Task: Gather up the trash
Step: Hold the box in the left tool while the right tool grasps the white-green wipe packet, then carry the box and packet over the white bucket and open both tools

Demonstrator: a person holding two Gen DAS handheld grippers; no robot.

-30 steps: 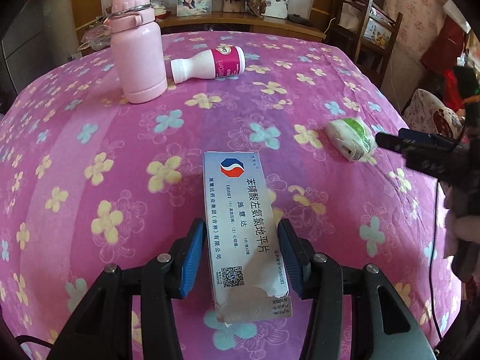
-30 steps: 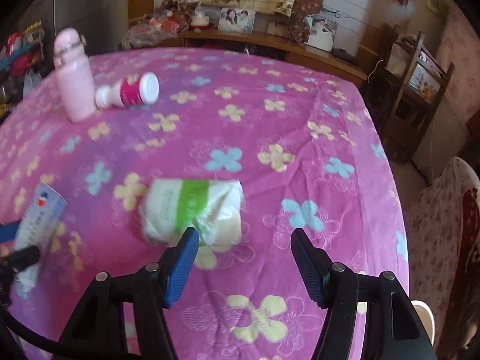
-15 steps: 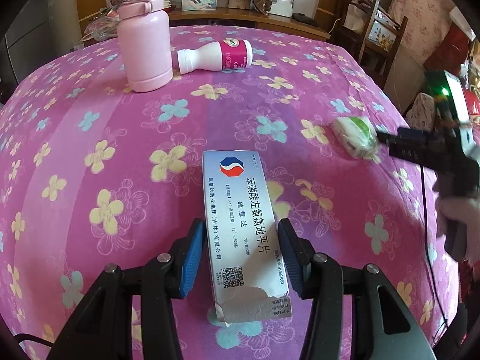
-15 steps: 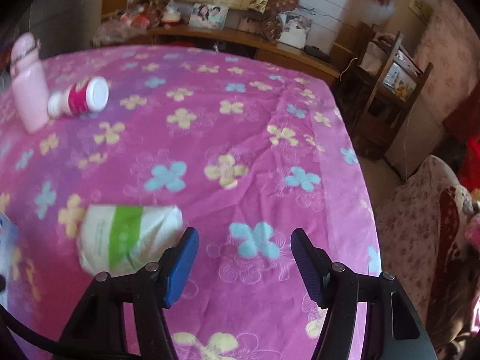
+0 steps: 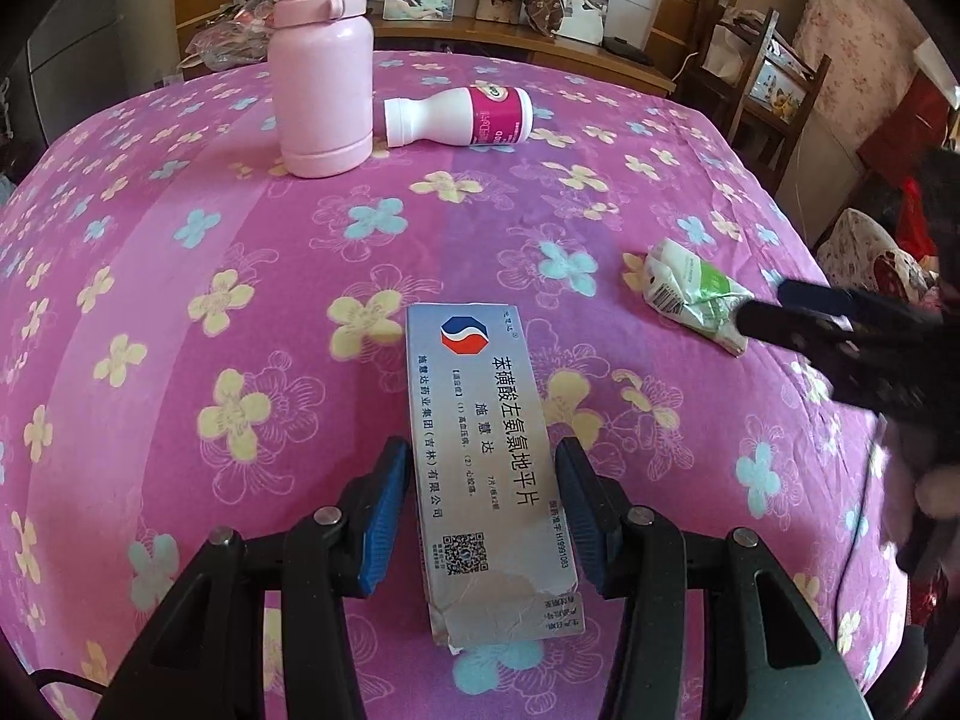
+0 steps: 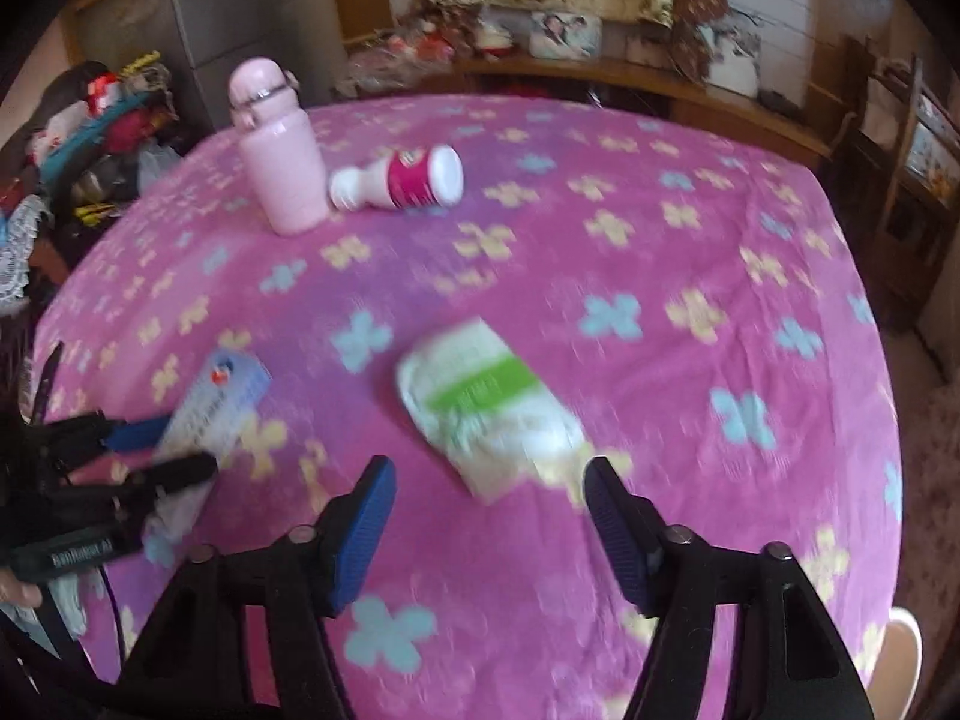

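The left tool [image 5: 483,504] holds the flat medicine box [image 5: 489,468] between its blue pads, with the jaws about half open; the pads appear to press on the long sides of the box, whose long axis runs straight forward, away from the tool. The right tool [image 6: 489,525] holds nothing, and its jaws have just been opening wider. The crumpled white and green wrapper [image 6: 486,405] lies on the pink flowered desk [image 6: 690,252] just ahead of the right tool, near its right pad, with its long axis slanted across the gap. The right hand is clearly nearer to it.
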